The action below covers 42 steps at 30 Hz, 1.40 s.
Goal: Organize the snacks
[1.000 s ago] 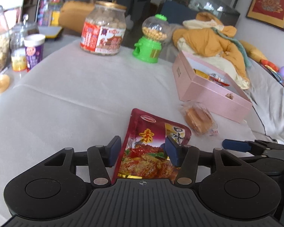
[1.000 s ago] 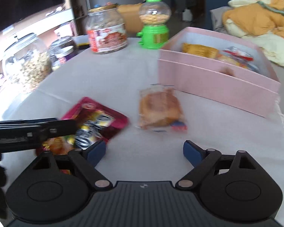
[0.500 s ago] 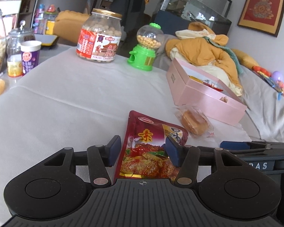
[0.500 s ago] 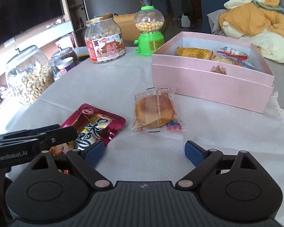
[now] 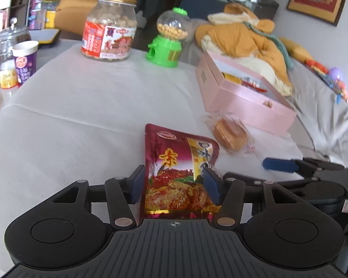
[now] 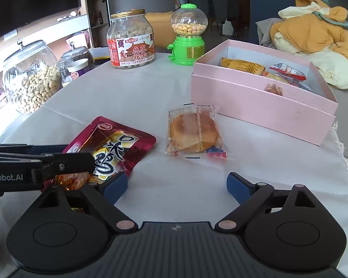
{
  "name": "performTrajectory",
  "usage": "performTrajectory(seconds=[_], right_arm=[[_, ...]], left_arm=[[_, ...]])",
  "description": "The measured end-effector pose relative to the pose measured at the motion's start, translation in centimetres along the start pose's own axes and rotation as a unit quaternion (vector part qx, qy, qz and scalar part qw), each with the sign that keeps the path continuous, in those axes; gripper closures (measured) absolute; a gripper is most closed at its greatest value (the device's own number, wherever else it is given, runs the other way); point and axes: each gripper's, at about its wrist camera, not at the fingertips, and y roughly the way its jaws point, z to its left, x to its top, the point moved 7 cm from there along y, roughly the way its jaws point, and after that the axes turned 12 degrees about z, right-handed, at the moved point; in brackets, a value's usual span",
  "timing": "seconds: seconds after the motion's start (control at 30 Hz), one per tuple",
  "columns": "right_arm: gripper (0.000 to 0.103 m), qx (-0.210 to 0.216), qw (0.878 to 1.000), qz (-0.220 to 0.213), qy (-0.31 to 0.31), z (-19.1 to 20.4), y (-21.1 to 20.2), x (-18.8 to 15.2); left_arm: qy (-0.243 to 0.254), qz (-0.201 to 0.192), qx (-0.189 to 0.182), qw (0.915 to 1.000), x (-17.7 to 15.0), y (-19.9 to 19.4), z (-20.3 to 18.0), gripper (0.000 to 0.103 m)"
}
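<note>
Not much shifted in the last second: still clasped by its near end in the left gripper (image 5: 174,183), the red pouch (image 5: 171,159), far end resting on the white tablecloth (image 5: 81,115). No lift yet, then. Spread a touch wider than a second ago and holding nothing, the right gripper (image 6: 176,185), lined up on the wrapped cake (image 6: 193,131), which lies where it lay, just in front of the pink box (image 6: 262,106) (other snacks already inside). Probably both pickups about to start, box next.
</note>
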Motion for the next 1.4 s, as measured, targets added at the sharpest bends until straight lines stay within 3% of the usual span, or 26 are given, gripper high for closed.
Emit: performTrajectory(seconds=[0.13,0.4,0.57,0.67,0.87,1.0,1.2,1.4], right_arm=[[0.01,0.011,1.0,-0.005,0.014,-0.6,-0.3,0.0],[0.01,0.038,0.999,-0.005,0.02,-0.7,-0.8,-0.2],[0.009,0.021,1.0,0.0,-0.015,0.8,-0.6,-0.4],[0.004,0.003,1.0,0.008,-0.006,0.6,-0.1,-0.3],[0.001,-0.022,1.0,0.015,0.004,0.1,0.6,0.1],[0.0,-0.027,0.999,0.022,-0.002,-0.3,1.0,0.6],[0.0,-0.001,1.0,0.017,-0.011,-0.4,0.3,0.0],[0.0,-0.005,1.0,0.022,-0.018,-0.7,-0.7,-1.3]], left_arm=[[0.004,-0.003,0.014,0.9999,0.0,0.2,-0.3,0.041],[-0.022,-0.046,0.003,0.9987,0.5,0.6,0.3,0.043],[-0.036,-0.044,-0.005,0.9984,2.4,1.8,0.6,0.042],[-0.041,-0.038,-0.014,0.9983,3.0,2.2,0.7,0.042],[-0.014,-0.011,-0.037,0.9991,3.1,2.2,0.7,0.042],[0.018,-0.001,-0.022,0.9996,3.0,2.4,0.1,0.04],[0.04,-0.021,-0.004,0.999,2.4,2.3,-0.4,0.039],[0.053,-0.032,0.015,0.998,2.1,1.9,-1.0,0.045]])
